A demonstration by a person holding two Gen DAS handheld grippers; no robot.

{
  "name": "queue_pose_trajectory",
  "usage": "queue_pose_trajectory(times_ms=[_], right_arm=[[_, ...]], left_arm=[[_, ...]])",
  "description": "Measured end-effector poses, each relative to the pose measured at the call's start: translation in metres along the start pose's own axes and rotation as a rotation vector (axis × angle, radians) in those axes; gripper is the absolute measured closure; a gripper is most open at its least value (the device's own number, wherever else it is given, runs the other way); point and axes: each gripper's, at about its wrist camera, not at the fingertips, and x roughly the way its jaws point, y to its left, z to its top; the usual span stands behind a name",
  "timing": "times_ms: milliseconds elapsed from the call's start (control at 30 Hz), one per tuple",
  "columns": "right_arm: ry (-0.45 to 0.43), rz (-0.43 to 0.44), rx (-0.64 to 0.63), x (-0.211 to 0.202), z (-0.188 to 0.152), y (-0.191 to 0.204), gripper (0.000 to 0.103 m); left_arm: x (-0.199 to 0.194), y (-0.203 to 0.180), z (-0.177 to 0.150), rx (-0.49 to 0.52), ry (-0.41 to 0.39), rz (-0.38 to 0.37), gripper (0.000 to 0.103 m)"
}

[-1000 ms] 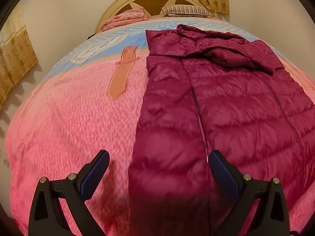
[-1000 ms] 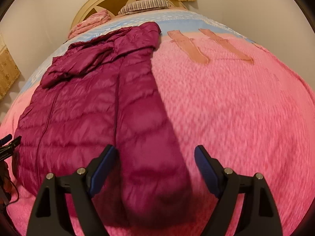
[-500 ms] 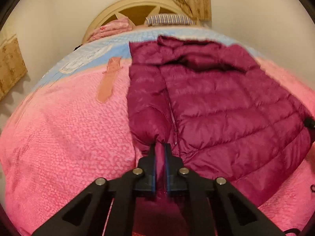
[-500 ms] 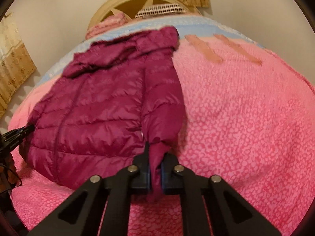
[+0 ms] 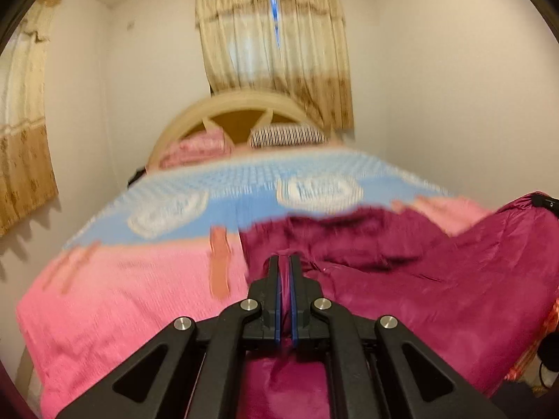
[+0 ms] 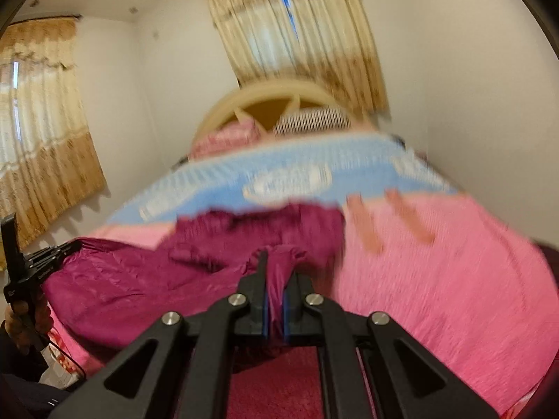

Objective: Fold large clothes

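A maroon puffer jacket [image 5: 436,272] lies on the pink and blue bedspread [image 5: 122,293], its near end lifted off the bed. My left gripper [image 5: 284,262] is shut on a pinch of the jacket's fabric at its left near corner. In the right wrist view the same jacket [image 6: 139,279] spreads to the left, and my right gripper [image 6: 274,262] is shut on a bunch of its fabric at the right near corner. The other gripper [image 6: 42,262] shows at the far left there, in a hand, with the jacket's edge stretched up to it. Both views are blurred.
A cream headboard [image 5: 244,108] with a pink pillow [image 5: 199,146] and a striped pillow [image 5: 286,134] stands at the far end. Curtains [image 5: 276,42] hang behind it and on the left wall [image 5: 21,139]. White walls close in on both sides.
Both grippers went from open over the flat jacket to shut on its near corners, then rose and tilted up, lifting the jacket's near end off the bed.
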Motion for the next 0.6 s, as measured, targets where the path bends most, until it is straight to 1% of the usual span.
queue_pose_trajectory(times_ms=[33,100,133,200,300,333,367,400,433,500,567,600], right_arm=[[-0.020,-0.001,-0.008,-0.003,0.007,0.002,0.097],[-0.056,-0.011,-0.028,0.002,0.023,0.003,0.097],[-0.061,-0.016,-0.029,0.009,0.027,0.001,0.097],[-0.057,-0.015,-0.003,0.032,0.035,-0.006,0.097],[-0.031,-0.039,0.043,0.085,0.044,-0.018,0.097],[-0.021,-0.049,0.060,0.104,0.046,-0.021,0.097],[-0.019,-0.059,0.062,0.114,0.046,-0.022,0.097],[-0.013,-0.079,0.067,0.134,0.048,-0.024,0.097],[-0.003,-0.090,0.078,0.146,0.047,-0.027,0.097],[0.022,-0.096,0.126,0.175,0.049,-0.040,0.097],[0.043,-0.113,0.146,0.193,0.047,-0.050,0.097],[0.056,-0.121,0.156,0.206,0.047,-0.054,0.097]], left_arm=[[-0.001,0.002,0.007,-0.004,-0.011,-0.002,0.100],[0.013,0.005,0.016,0.000,-0.018,-0.007,0.100],[0.030,0.007,0.020,0.004,-0.008,0.015,0.100],[0.062,0.013,0.026,-0.011,0.029,0.017,0.100],[0.123,0.023,0.033,-0.053,0.098,0.012,0.100],[0.150,0.025,0.035,-0.061,0.122,0.025,0.100],[0.165,0.026,0.034,-0.065,0.137,0.030,0.100],[0.184,0.024,0.035,-0.064,0.155,0.030,0.100],[0.205,0.022,0.034,-0.051,0.168,0.051,0.100],[0.227,0.019,0.032,-0.046,0.189,0.068,0.098],[0.252,0.016,0.032,-0.028,0.197,0.109,0.095],[0.259,0.017,0.033,-0.030,0.196,0.112,0.094]])
